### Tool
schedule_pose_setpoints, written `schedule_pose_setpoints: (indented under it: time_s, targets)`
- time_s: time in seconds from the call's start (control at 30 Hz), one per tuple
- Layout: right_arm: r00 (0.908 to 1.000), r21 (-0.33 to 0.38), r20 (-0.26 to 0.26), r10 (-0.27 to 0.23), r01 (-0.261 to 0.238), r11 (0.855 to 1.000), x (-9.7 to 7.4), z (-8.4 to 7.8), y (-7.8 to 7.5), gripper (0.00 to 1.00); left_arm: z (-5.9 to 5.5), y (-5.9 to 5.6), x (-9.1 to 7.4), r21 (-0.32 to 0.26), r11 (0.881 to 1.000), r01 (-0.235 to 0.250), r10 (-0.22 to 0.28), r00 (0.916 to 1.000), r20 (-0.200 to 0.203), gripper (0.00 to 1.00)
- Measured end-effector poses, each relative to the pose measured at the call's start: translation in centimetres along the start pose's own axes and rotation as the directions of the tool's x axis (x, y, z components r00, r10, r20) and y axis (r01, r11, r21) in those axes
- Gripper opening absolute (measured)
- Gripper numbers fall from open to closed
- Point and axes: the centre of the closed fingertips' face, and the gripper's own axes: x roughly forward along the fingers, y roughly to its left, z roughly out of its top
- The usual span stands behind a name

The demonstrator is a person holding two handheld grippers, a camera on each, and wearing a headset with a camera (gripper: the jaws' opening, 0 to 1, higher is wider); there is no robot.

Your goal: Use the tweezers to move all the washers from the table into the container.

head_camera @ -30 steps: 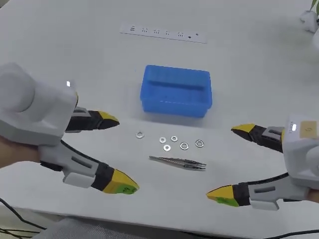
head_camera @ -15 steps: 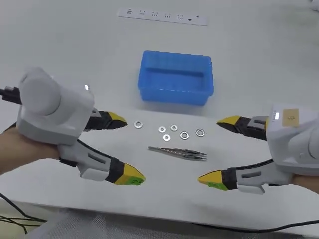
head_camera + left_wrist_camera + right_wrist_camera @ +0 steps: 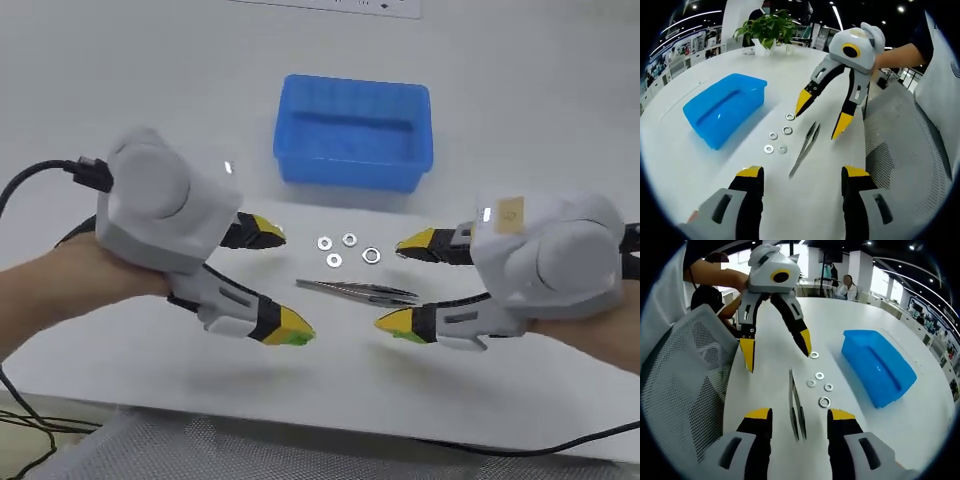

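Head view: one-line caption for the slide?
Open left gripper and open right gripper flank the tweezers and loose washers on the table, near the blue container.

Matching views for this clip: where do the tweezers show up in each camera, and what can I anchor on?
Head view: tweezers at centre, just below the washers.
Left gripper view: tweezers at centre, lying diagonally, right of the washers.
Right gripper view: tweezers at lower centre, left of the washers.
Shared landmark: blue container, on the washers' far side from the tweezers.
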Motion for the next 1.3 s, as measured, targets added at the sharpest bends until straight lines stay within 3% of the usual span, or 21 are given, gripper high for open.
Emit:
schedule_pose_setpoints:
  time_s: [0.1,0.4,0.73,1.0,1.1,1.3]
  targets:
    - [0.9997,-0.009,-0.018,0.015,-0.016,1.000,0.3,-0.2,0.1,0.37,0.3,-0.2,0.6,0.102,0.995,0.017,-0.018,0.9998,0.006,0.56]
    - [0.9974,-0.003,-0.052,0.049,-0.049,0.999,1.3,-0.5,0.4,0.28,-0.5,0.0,1.7,0.081,0.996,0.041,-0.037,0.9982,-0.048,0.42]
    - [0.9928,-0.031,-0.091,0.079,-0.082,0.996,1.8,-0.8,0.8,0.20,-0.6,-0.3,1.8,0.112,0.990,0.087,-0.080,0.9946,-0.066,0.28]
    - [0.9925,-0.069,-0.100,0.070,-0.077,0.995,1.7,-0.9,0.7,0.15,-0.6,-0.2,2.0,0.144,0.983,0.110,-0.097,0.9909,-0.094,0.23]
    - [0.9926,-0.119,-0.110,0.053,-0.066,0.991,1.8,-0.9,0.5,0.11,-0.6,-0.1,2.0,0.182,0.977,0.114,-0.094,0.9890,-0.114,0.20]
    - [0.9928,-0.105,-0.109,0.050,-0.062,0.993,1.8,-0.9,0.5,0.11,-0.4,0.4,2.3,0.194,0.975,0.109,-0.085,0.9886,-0.124,0.12]
